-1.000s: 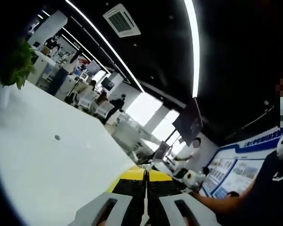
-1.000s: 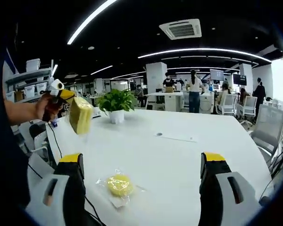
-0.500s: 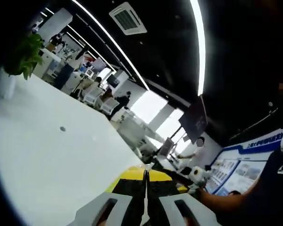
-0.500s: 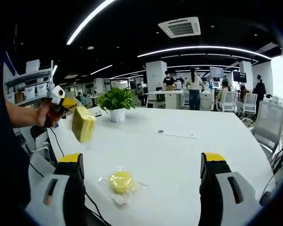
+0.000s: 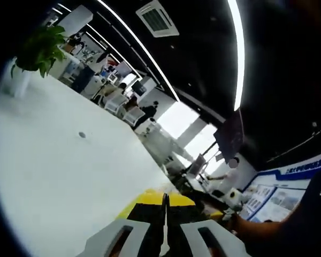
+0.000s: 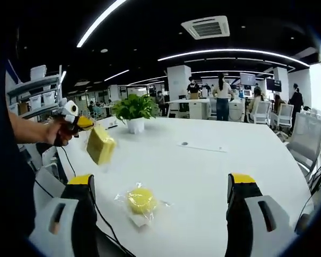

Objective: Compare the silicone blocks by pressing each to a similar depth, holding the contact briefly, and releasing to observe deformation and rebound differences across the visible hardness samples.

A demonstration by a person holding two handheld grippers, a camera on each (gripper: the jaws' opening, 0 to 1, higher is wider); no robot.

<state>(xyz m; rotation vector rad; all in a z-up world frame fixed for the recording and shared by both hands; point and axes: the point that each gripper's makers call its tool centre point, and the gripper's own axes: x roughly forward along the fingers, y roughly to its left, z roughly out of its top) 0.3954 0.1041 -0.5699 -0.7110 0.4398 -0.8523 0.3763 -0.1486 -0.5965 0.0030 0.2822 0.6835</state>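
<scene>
The left gripper [image 6: 91,132], seen from the right gripper view in the person's hand [image 6: 58,131], has its jaws pinched shut on a yellow rectangular silicone block [image 6: 101,145], which hangs in the air above the near left part of the white table [image 6: 203,176]; in the left gripper view the same jaws meet along a thin seam over a yellow patch, which fits a full squeeze. Over the last second that held block has come lower and slightly nearer the middle of the right gripper view, and its tilt has changed, so the person seems to be carrying it down toward the table or turning it for inspection rather than pressing anything new. The right gripper [image 6: 165,184] has its black, yellow-tipped jaws spread wide with nothing between them. Between those jaws, resting on the table, lies a round yellow silicone sample in a clear plastic wrapper [image 6: 141,201], which sits a little farther right in the view than before; since the whole picture has shifted, that is probably camera motion. Farther back stand a potted green plant [image 6: 134,111] and an open office with people. My reading is that the comparison is midway: one sample is gripped, the wrapped one awaits its press.
</scene>
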